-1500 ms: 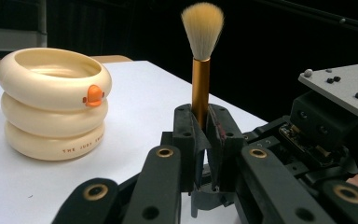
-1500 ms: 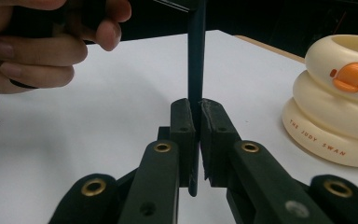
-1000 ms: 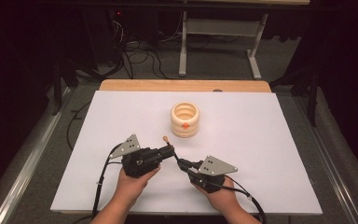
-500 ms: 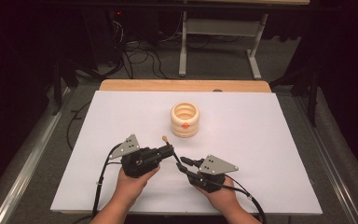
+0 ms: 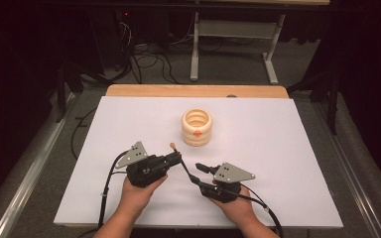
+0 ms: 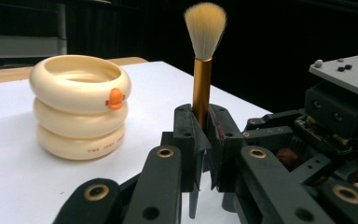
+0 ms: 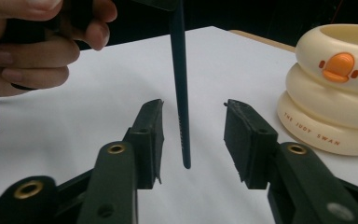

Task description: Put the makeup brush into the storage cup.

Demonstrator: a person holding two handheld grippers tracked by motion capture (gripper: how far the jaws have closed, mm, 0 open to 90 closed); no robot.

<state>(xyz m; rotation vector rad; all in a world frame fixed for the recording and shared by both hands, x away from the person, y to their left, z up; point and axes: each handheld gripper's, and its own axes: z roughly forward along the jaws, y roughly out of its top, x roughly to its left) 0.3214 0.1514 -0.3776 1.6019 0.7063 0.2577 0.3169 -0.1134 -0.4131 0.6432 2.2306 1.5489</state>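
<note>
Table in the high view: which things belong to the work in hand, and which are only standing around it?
In the work:
- brush, clamped in the left gripper
- right gripper, jaws just opening, pads off the brush handle between them
- cream ring holder, probably

Standing around:
- floor cables
- grey stand behind the table

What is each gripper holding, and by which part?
The left gripper clamps the makeup brush at its gold ferrule. The right gripper holds nothing; its jaws have just been opening around the dark handle.
</note>
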